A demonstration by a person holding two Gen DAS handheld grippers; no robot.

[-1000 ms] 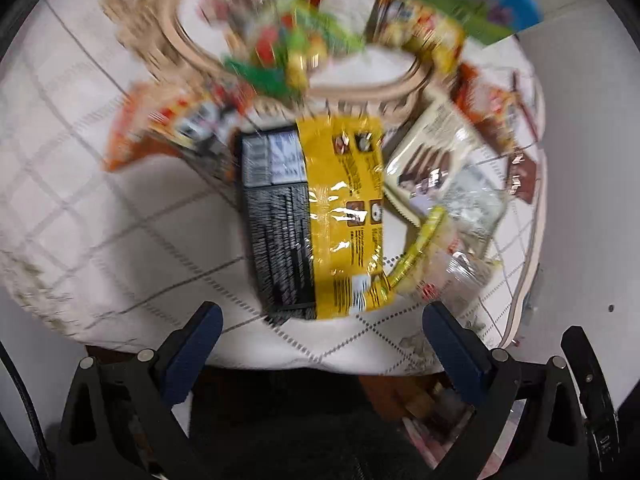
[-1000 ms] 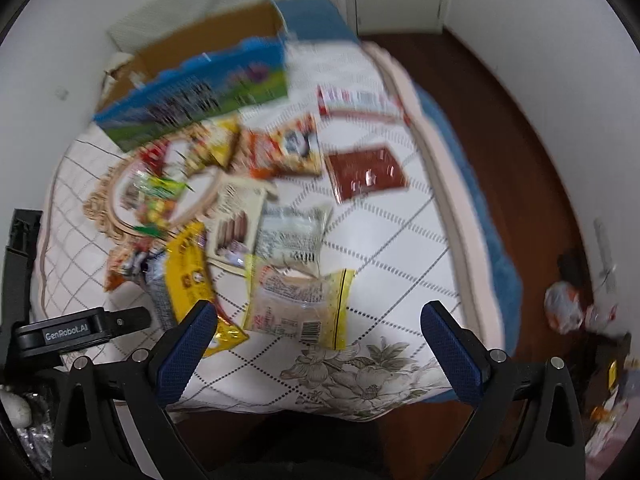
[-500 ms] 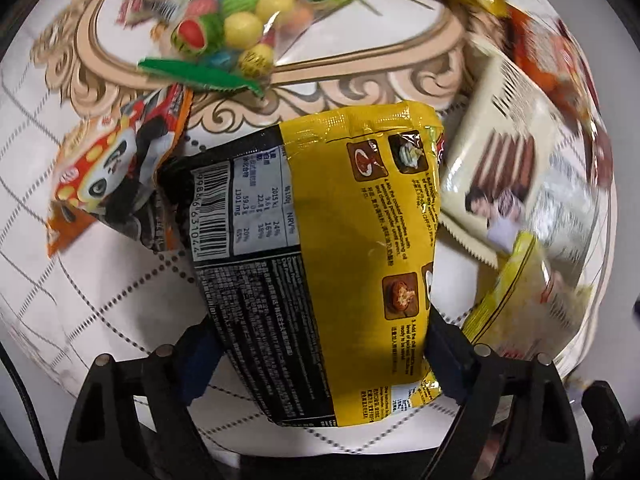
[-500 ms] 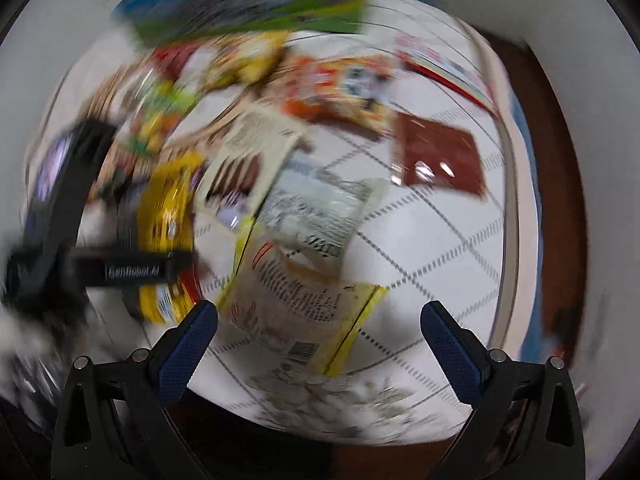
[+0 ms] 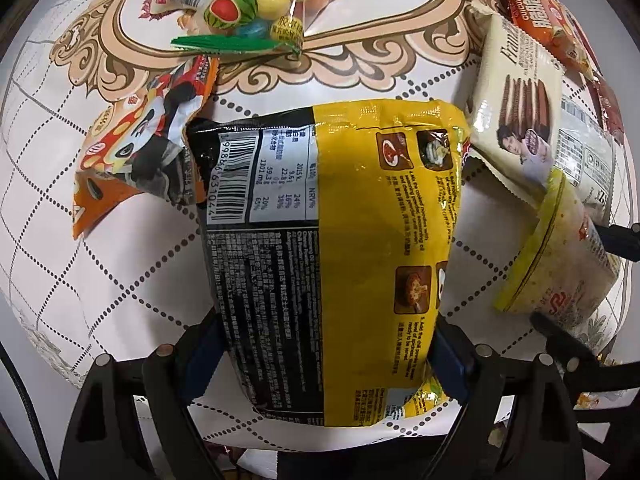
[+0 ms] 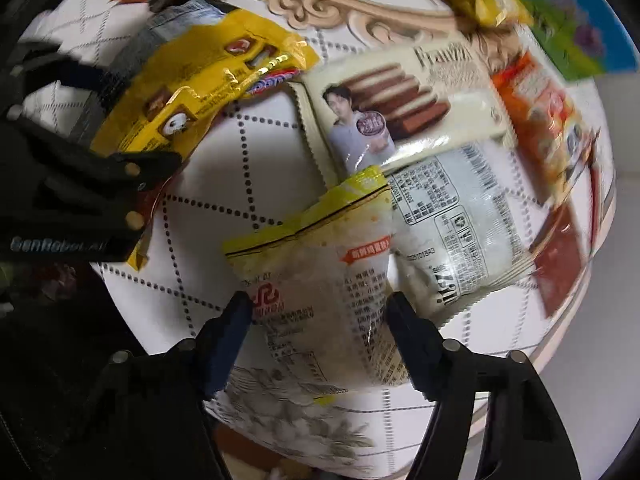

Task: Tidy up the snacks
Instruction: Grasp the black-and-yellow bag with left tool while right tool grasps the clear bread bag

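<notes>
The left gripper (image 5: 326, 354) points straight down with its blue-padded fingers (image 5: 450, 360) on either side of the yellow and black noodle packet (image 5: 332, 248). Both pads meet the packet's long edges, and the jaws are easing slightly wider. The packet lies flat on the white quilted cover (image 5: 120, 264), barcode side up.

Beyond the fingers and to their left, an orange panda packet (image 5: 140, 148) touches the noodle packet's corner. Farther out, a clear bag of round coloured candies (image 5: 256, 4) rests inside the beige ornamental frame printed on the cover. To the right of the fingers a cream wafer packet (image 5: 516, 108) lies tilted, with an orange packet (image 5: 548, 20) past it.

The right gripper (image 6: 318, 326) also points down. Its fingers (image 6: 404, 320) straddle a pale, yellow-edged packet (image 6: 320, 276) and are closing on it; the pads sit at its sides, but blur hides whether they press yet. Just right of these fingers lies a silvery white packet (image 6: 460, 236), overlapped by the yellow-edged one. Beyond it is the wafer packet (image 6: 404, 108), and a dark red packet (image 6: 560, 256) lies at the far right. To the left, the left gripper's black body covers part of the noodle packet (image 6: 192, 92).
</notes>
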